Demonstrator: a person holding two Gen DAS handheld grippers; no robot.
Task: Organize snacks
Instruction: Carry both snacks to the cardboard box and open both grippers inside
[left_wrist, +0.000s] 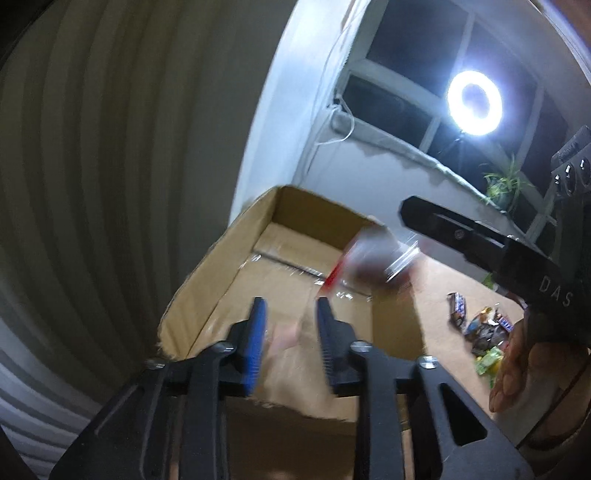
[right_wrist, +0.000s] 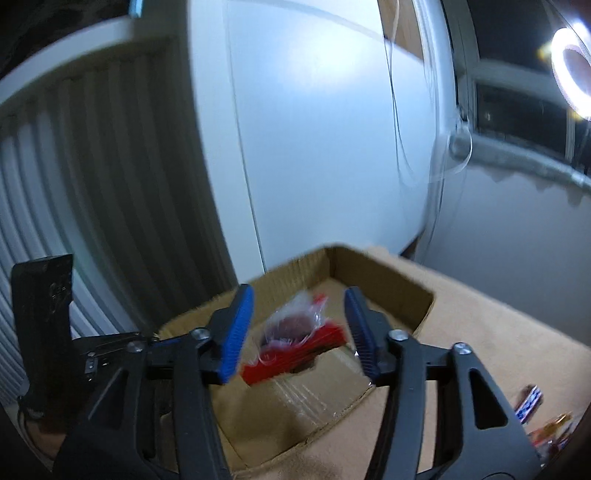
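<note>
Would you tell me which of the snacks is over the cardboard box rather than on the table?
The clear packet with the red strip, blurred between the open right gripper's fingers above the box; the other snacks lie in a pile on the table.

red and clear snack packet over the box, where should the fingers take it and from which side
A guess, as the red and clear snack packet is blurred: pinch the flat red sealed edge from above, over the cardboard box. The clear middle bulges around the dark snack and looks slippery. The right gripper is open astride it.
</note>
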